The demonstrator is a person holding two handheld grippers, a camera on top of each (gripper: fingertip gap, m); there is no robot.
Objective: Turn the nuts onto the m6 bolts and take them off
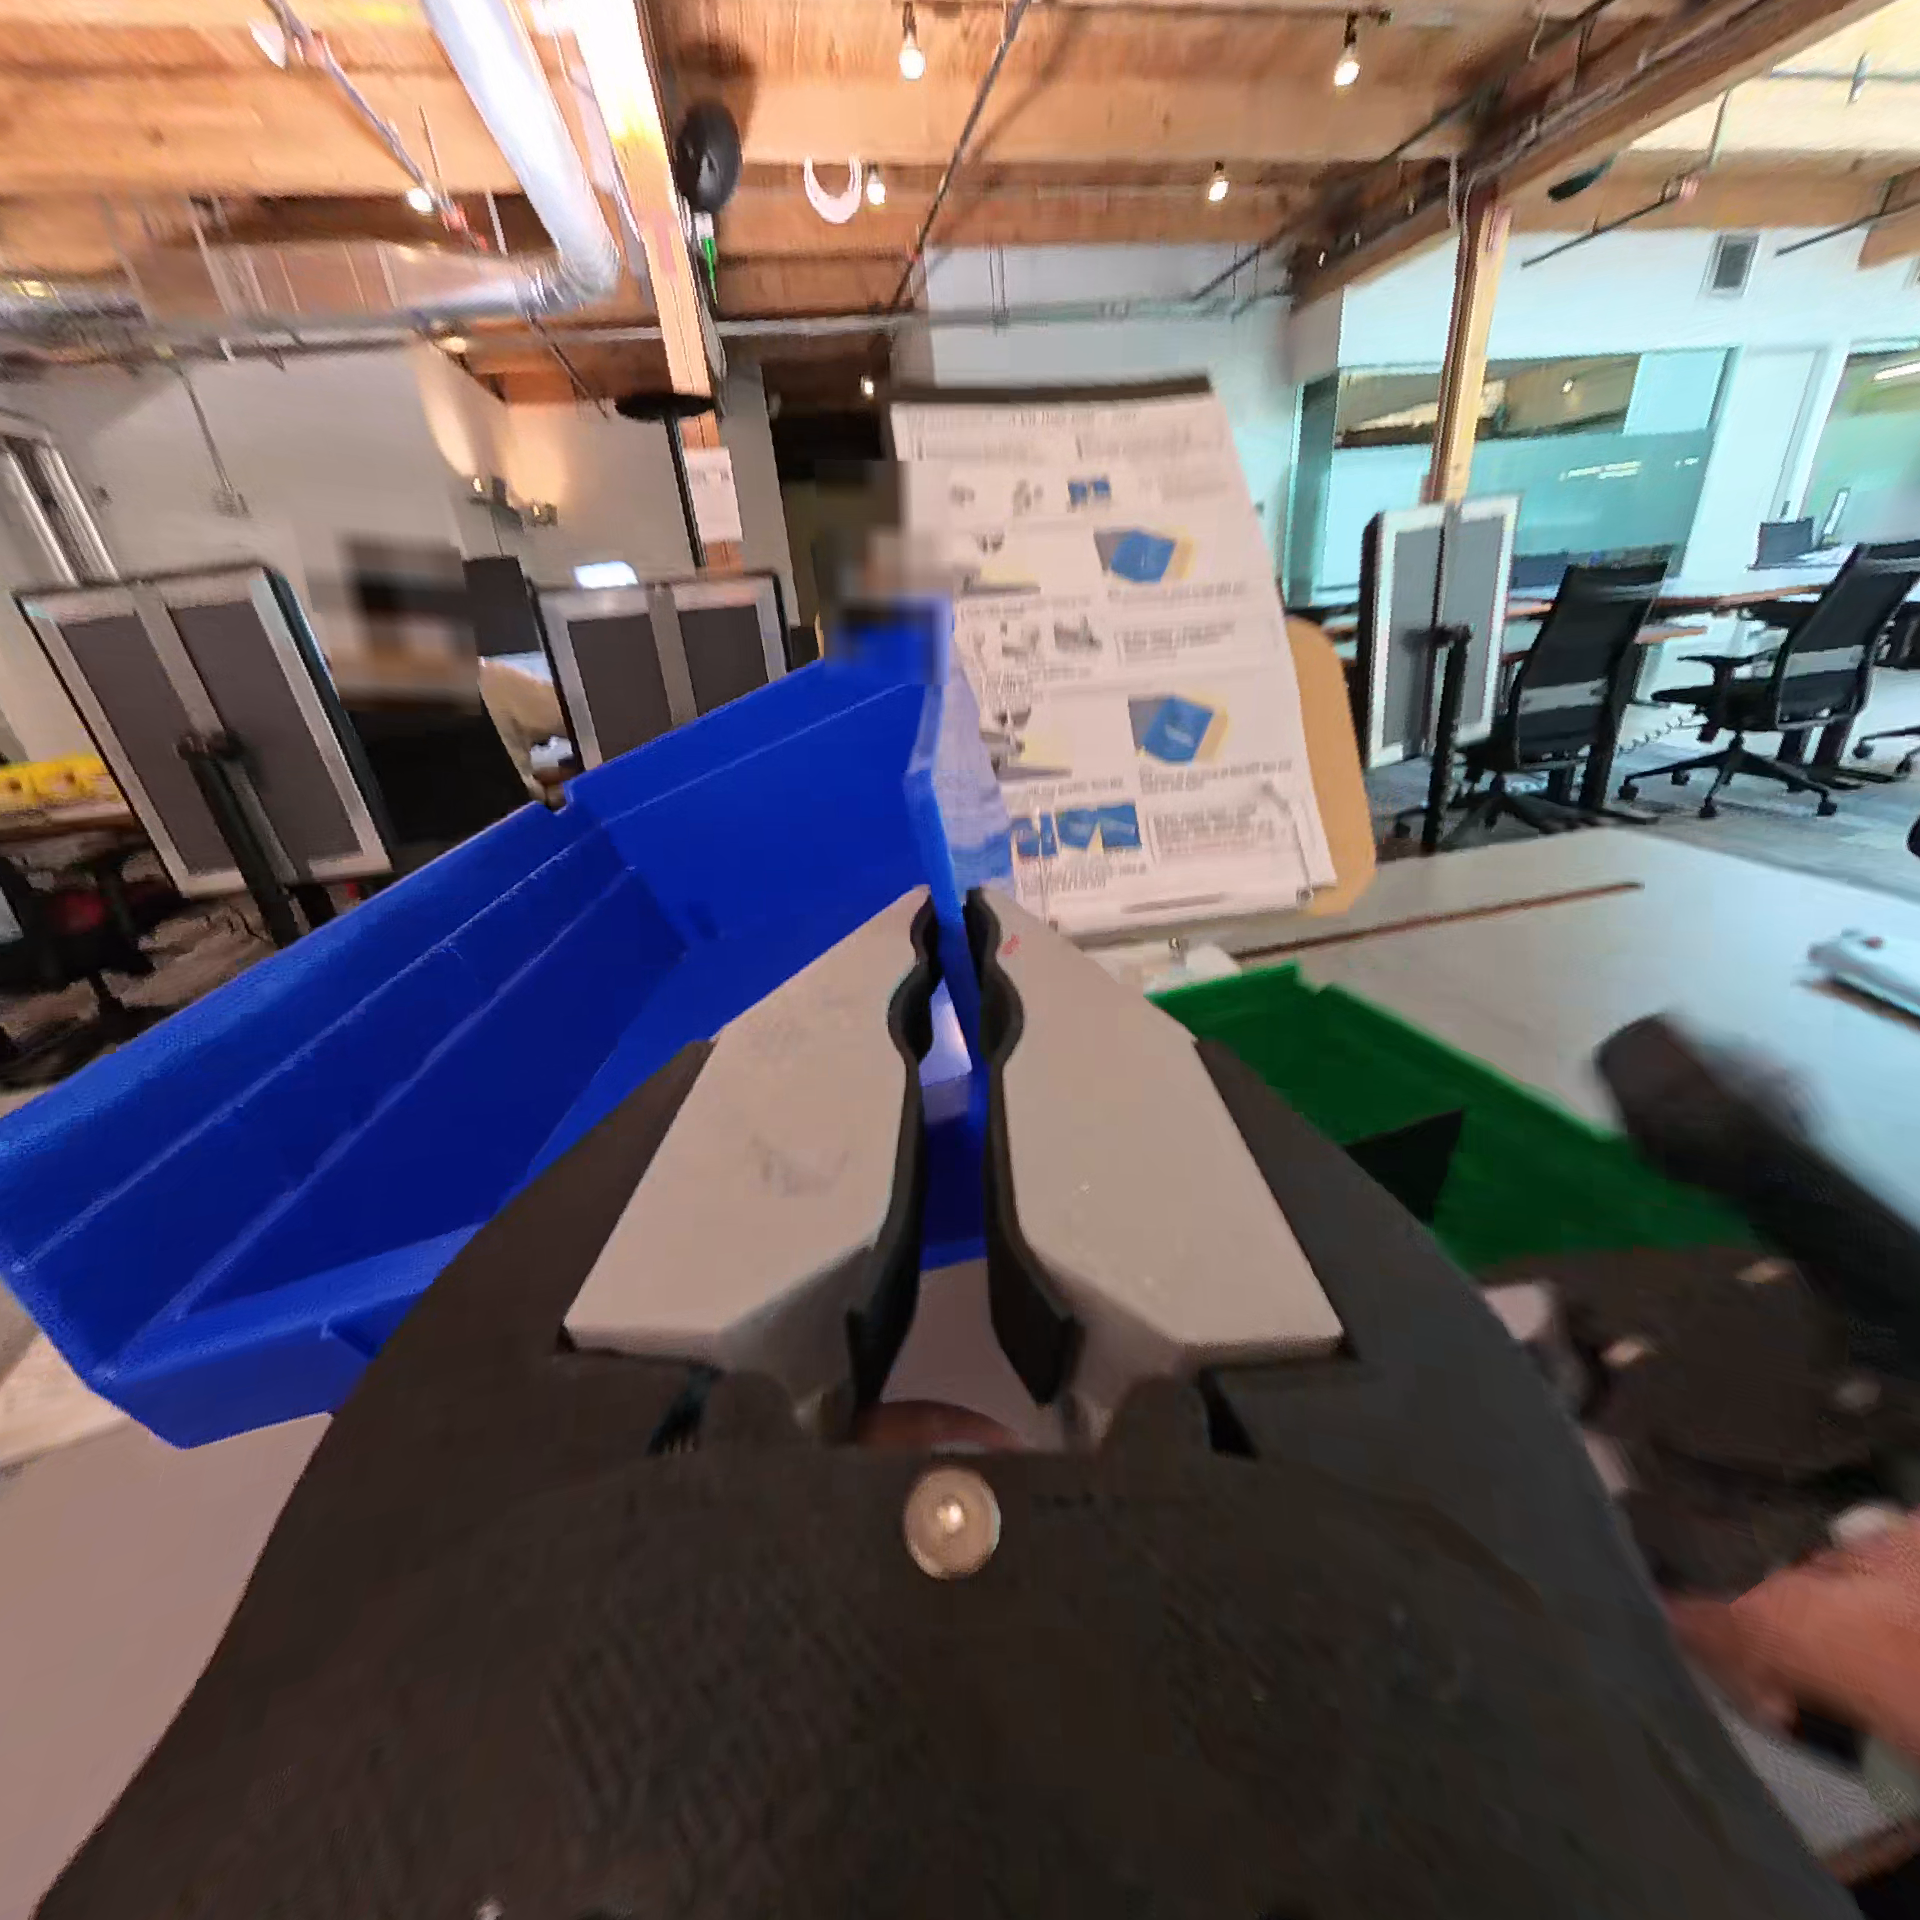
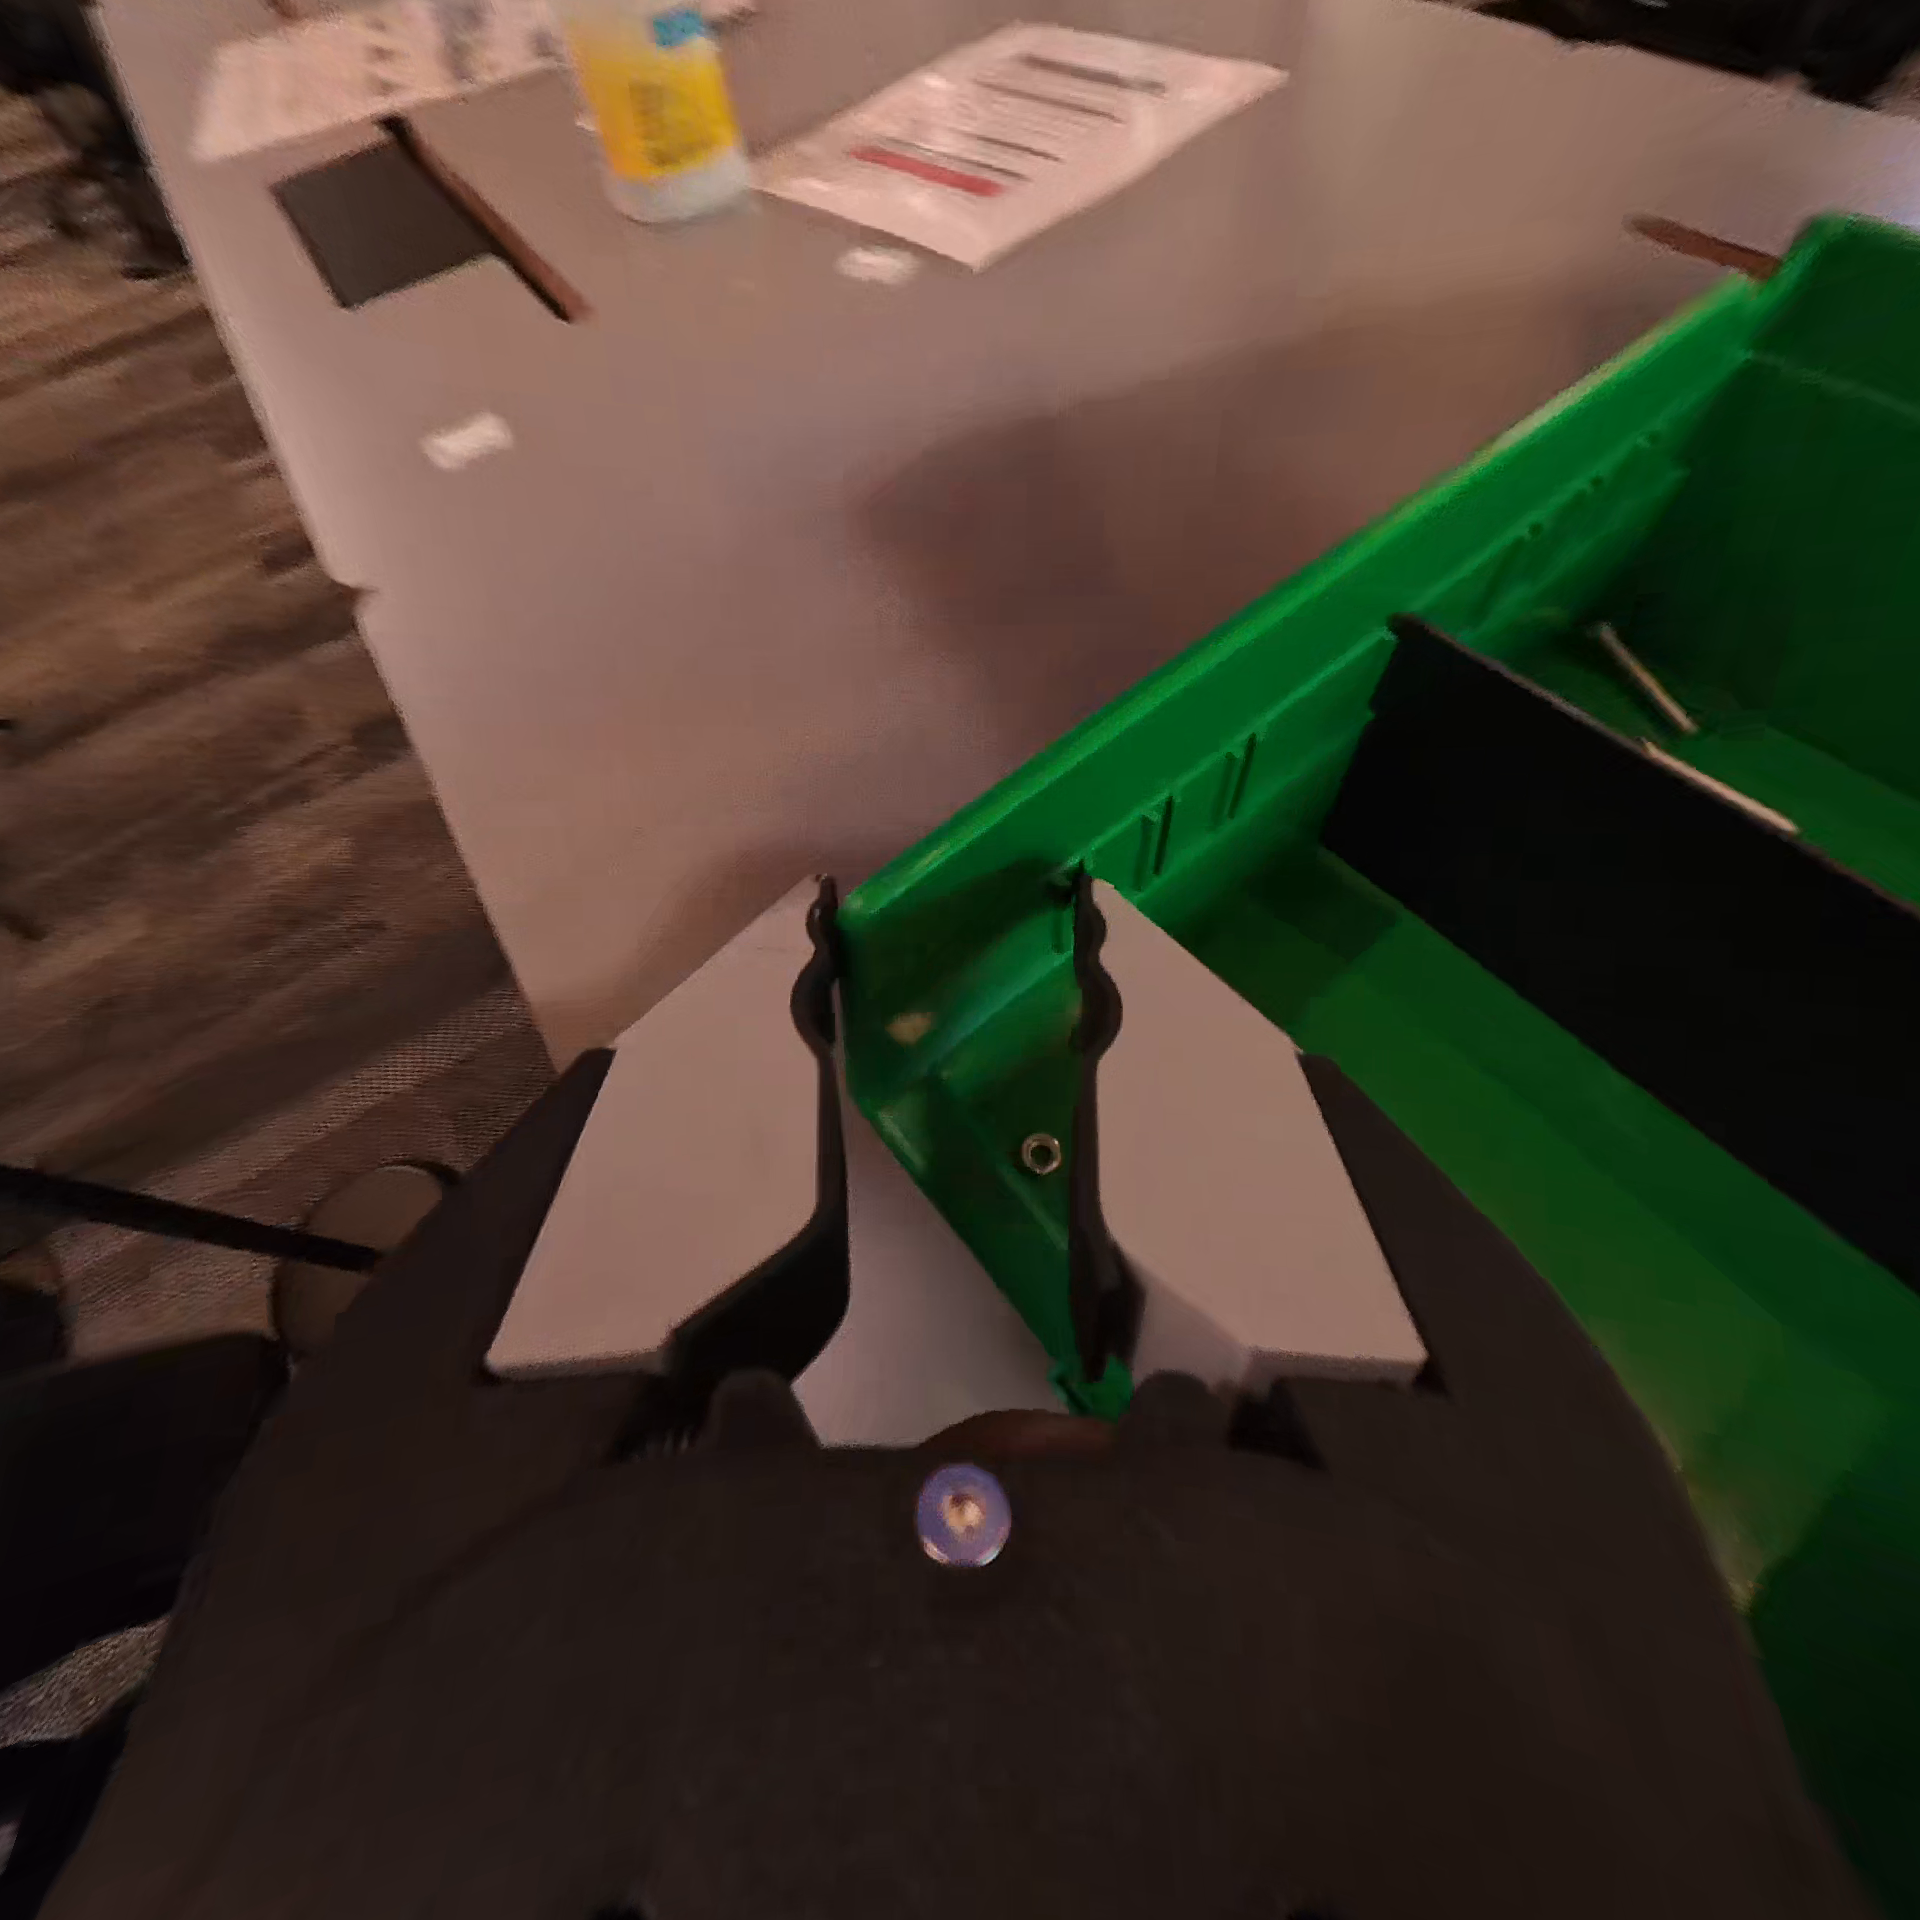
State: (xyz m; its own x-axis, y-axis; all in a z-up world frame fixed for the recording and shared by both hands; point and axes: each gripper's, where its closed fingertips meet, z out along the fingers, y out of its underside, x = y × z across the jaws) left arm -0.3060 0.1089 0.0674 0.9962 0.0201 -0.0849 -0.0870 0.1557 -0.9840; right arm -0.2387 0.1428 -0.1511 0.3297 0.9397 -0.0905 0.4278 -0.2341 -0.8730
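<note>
My left gripper [image 1: 951, 935] is shut on a thin wall of the blue bin [image 1: 416, 1039]. The bin is tilted, with its far end raised. Whether it holds anything is hidden. The green bin [image 1: 1455, 1143] lies to the right on the table. My right gripper [image 2: 954, 914] is open over the near corner of the green bin [image 2: 1299, 727], with one finger outside the wall and one inside. A small silver nut [image 2: 1040, 1151] lies on the bin floor between the fingers. A black divider [image 2: 1610, 862] crosses the bin. A bolt [image 2: 1642, 675] lies beyond it.
The grey table [image 2: 675, 520] holds a yellow-labelled bottle [image 2: 660, 114], a printed sheet [image 2: 1018, 135] and a black square patch [image 2: 384, 218]. Its left edge drops to the floor. An instruction board [image 1: 1112, 665] stands behind the bins. A hand [image 1: 1787, 1652] shows at lower right. The left gripper's tips are roughly 25 cm from the right gripper's.
</note>
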